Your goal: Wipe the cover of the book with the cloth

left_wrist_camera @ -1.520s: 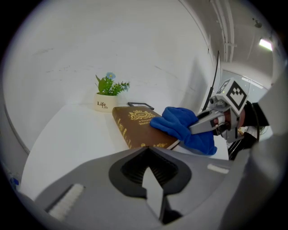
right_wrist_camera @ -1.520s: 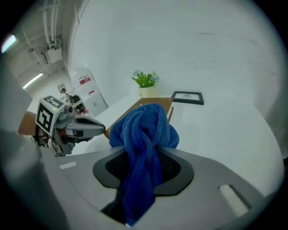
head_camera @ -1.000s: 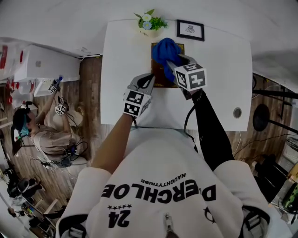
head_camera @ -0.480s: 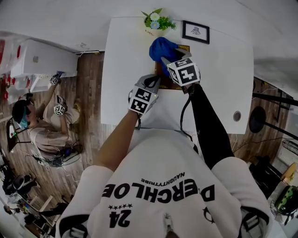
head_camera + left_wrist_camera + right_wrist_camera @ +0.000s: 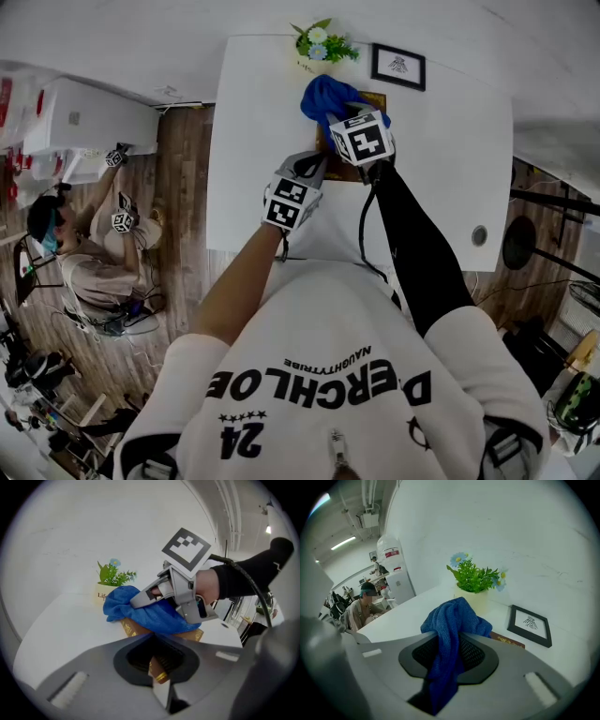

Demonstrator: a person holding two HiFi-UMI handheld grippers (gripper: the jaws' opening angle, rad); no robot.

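While the person leans over the white worktop [image 5: 253, 112], the left tongs [image 5: 312, 166] sit nearest, clenched on the near edge of the book [image 5: 347, 172]. In the left gripper view a brown, gold-trimmed strip of the book [image 5: 136, 629] runs down between the left tongs [image 5: 159, 670]; it looks like the corner by the spine, but the wide-angle blur makes that hard to confirm. Just beyond, the right tongs [image 5: 339, 120] are over the book, hand in a black sleeve. They are clamped on the blue cloth [image 5: 326, 94]. The right gripper view shows the cloth [image 5: 452, 616] pinched in the right tongs [image 5: 445, 667], a tail hanging below and the bulk bunched ahead of the tips. From the left side the cloth [image 5: 140, 613] lies in a heap on the cover under the right tongs [image 5: 143, 599], hiding most of it and spilling over the far left corner. The book [image 5: 508, 641] lies flat near the far middle of the worktop. Past it, at the far edge by the wall, stand a small potted plant [image 5: 319, 45] with blue flowers and, to its right, a black picture frame [image 5: 398, 66]. Off to the left, a seated person [image 5: 56, 234] is on the wood floor.
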